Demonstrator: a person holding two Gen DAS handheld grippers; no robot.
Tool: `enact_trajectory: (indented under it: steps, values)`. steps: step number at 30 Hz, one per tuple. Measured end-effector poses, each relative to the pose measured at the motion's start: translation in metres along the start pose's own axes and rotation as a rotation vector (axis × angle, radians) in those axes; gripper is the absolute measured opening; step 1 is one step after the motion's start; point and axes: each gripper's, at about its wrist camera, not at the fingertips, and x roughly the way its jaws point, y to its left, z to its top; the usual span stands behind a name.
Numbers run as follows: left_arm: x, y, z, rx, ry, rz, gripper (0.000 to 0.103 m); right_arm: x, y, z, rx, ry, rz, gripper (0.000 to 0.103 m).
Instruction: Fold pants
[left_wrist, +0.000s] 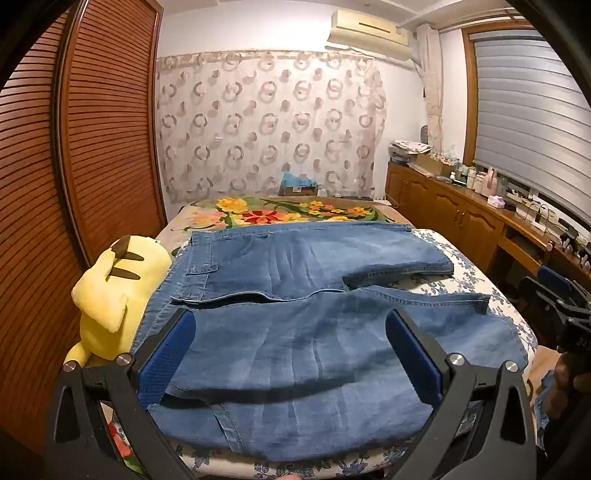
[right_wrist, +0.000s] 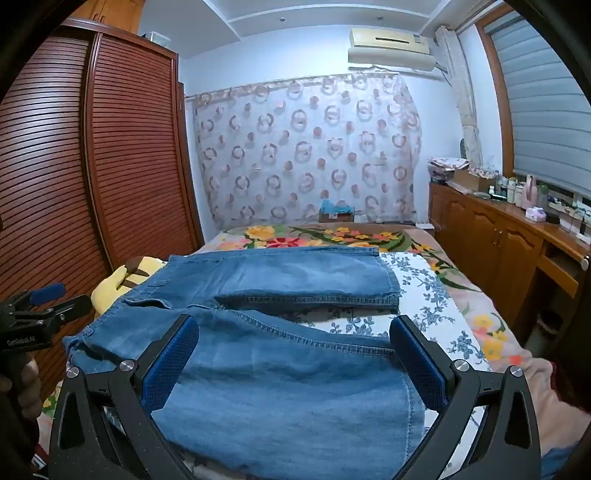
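Observation:
Blue denim pants (left_wrist: 295, 325) lie spread flat on the bed, waistband to the left, two short legs reaching right; they also show in the right wrist view (right_wrist: 280, 369). My left gripper (left_wrist: 290, 328) is open, its blue pads wide apart just above the near leg by the waist. My right gripper (right_wrist: 295, 334) is open above the near leg, toward its hem. The right gripper shows at the right edge of the left wrist view (left_wrist: 565, 306). The left gripper shows at the left edge of the right wrist view (right_wrist: 44, 302).
A yellow plush toy (left_wrist: 114, 291) lies left of the pants by the brown louvred wardrobe (left_wrist: 74, 184). The bed has a blue-flowered sheet (left_wrist: 472, 273) and a flowered blanket (left_wrist: 288, 212) at the far end. A wooden cabinet (left_wrist: 461, 210) with clutter runs along the right.

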Motion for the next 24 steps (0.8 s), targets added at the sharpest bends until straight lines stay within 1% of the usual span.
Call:
enact_trajectory:
  steps: [9, 14, 24]
  values:
    - [0.0006, 0.0004, 0.0003, -0.004, 0.017, -0.001, 0.103, 0.0003, -0.0008, 0.0003, 0.014, 0.005, 0.013, 0.103]
    - [0.0006, 0.0003, 0.0003, -0.001, 0.017, 0.001, 0.103, 0.0014, -0.0043, 0.0001, 0.011, 0.008, 0.01, 0.103]
    - [0.0007, 0.0, 0.0003, 0.004, 0.015, 0.004, 0.103, -0.0009, 0.0008, -0.0011, 0.012, 0.002, 0.004, 0.103]
